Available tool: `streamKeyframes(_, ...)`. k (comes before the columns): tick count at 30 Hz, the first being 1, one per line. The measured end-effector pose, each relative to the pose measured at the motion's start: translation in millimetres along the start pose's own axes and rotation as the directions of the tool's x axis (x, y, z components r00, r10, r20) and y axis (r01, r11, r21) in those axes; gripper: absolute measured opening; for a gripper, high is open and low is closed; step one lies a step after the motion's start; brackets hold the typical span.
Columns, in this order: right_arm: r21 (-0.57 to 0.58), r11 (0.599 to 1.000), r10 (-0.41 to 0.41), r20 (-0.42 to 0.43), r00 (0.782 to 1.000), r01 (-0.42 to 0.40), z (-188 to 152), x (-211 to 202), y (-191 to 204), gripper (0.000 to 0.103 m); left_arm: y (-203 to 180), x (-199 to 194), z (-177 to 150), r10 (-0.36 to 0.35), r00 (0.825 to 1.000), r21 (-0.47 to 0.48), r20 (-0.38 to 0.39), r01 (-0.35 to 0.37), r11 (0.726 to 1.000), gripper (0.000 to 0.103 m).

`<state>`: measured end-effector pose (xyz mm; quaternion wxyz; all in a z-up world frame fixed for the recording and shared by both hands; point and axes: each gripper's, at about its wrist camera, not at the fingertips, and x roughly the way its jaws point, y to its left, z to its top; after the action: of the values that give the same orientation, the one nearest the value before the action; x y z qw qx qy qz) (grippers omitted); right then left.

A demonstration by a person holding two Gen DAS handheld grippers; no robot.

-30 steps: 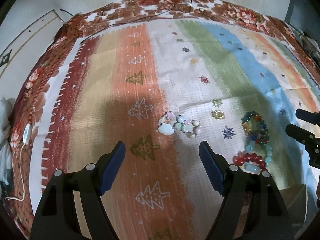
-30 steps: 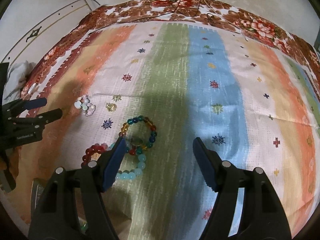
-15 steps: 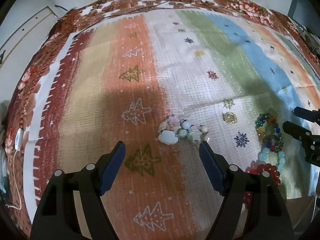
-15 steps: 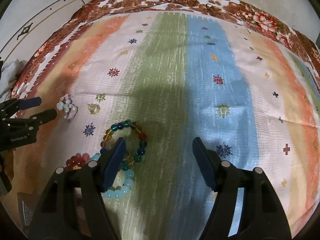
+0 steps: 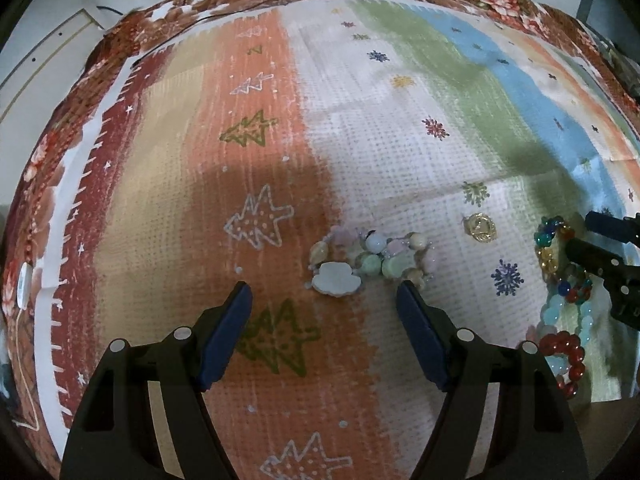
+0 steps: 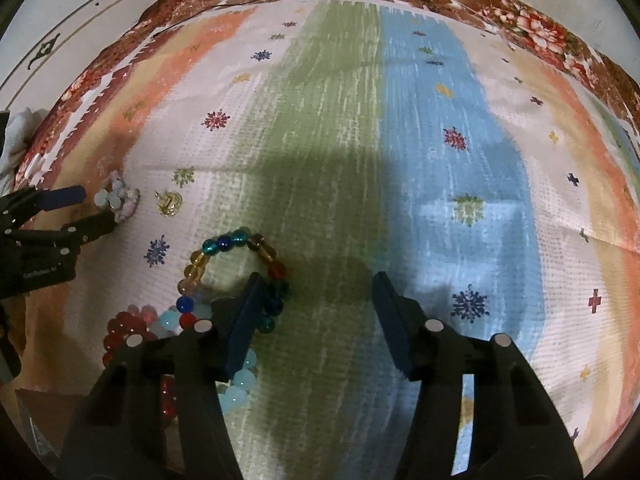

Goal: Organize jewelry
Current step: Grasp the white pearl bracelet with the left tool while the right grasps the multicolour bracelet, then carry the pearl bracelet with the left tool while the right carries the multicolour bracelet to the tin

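Jewelry was spread over a striped, patterned cloth (image 5: 360,128) covering the table. A pastel bead bracelet (image 5: 372,258) with a white cloud-shaped charm (image 5: 334,278) lay bunched where the cloth's orange band met its white band. A small gold pendant (image 5: 480,227) was seen to its right, apart from it. Further right, a multicolored glass bead bracelet (image 6: 236,268) was laid in an open ring, overlapping a pale aqua bead bracelet (image 6: 240,380) and a red bead bracelet (image 6: 124,332) in one cluster.

The left gripper (image 5: 324,300) was held low over the cloth and angled forward and down, its jaws spread wide apart with nothing between them. The pastel bracelet was placed just ahead of its blue-padded fingertips (image 5: 240,300), with the tip of the right-hand finger close beside the beads; contact could not be judged. In the right wrist view the same gripper (image 6: 92,210) was seen from the side at the left edge, its two fingers reaching toward the pastel bracelet (image 6: 118,196).

The right gripper (image 6: 316,292) was likewise tilted down toward the cloth, jaws held wide apart and empty. Its left-hand finger was positioned over the multicolored bracelet's ring, hiding part of it, while its other finger was over bare blue cloth. Whether the finger touched the beads could not be told.
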<state>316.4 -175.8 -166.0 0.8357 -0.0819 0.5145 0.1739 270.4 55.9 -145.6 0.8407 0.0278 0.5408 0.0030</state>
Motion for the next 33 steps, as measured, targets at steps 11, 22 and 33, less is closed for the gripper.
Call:
streamKeyframes(11, -0.016, 1.0, 0.003, 0.003, 1.0, -0.003, -1.1, -1.2, 1.9, 0.011, 0.1, -3.5, 0.2, -0.006, 1.0, 0.02, 0.01, 0.006, 1.0, 0.022)
streamKeyframes(22, -0.012, 1.0, 0.002, 0.026, 1.0, -0.002, 1.9, -13.2, 0.3, 0.011, -3.3, -22.5, 4.9, -0.025, 0.998, 0.012, 0.055, 0.025, 1.0, 0.022)
streamKeyframes(33, -0.018, 1.0, -0.017, 0.09, 0.996, 0.019, 8.4, -42.8, 2.5, 0.011, -1.2, -47.0, 10.6, -0.036, 0.993, -0.014, 0.116, 0.038, 0.999, 0.022)
